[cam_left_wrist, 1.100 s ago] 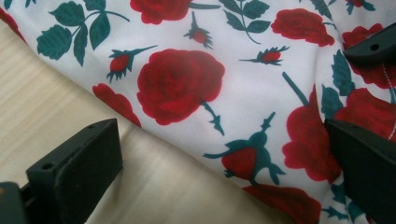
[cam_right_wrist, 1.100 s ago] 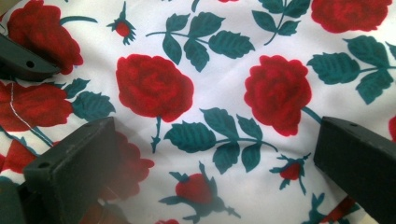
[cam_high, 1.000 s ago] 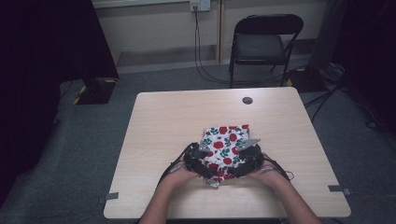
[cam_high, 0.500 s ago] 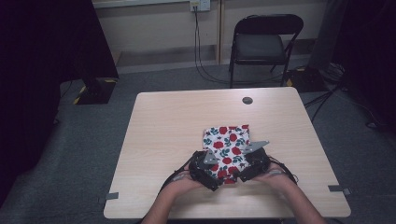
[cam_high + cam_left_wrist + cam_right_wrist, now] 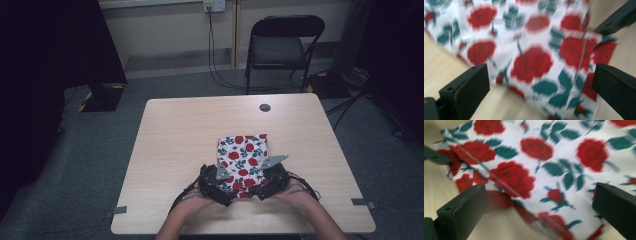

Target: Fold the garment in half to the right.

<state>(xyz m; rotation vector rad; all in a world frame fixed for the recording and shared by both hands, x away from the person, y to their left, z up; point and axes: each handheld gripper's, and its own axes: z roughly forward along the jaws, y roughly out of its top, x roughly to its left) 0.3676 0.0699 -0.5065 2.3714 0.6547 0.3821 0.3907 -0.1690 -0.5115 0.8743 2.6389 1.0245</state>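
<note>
Probably a lab or studio: dark curtains (image 5: pixel 50 60), carpet, folding chair (image 5: pixel 280 45), taped table (image 5: pixel 200 130).

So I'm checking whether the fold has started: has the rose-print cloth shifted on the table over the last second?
No. The rose-print cloth lies the same way, its far edge equally short of the dark round spot on the table.

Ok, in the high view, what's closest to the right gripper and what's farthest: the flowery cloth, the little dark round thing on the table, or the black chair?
From the right gripper, at the table's near edge:
1. Flowery cloth, right at its jaws, in the near middle of the table.
2. Little dark round thing, near the table's far edge.
3. Black chair, on the floor beyond the table.
</note>
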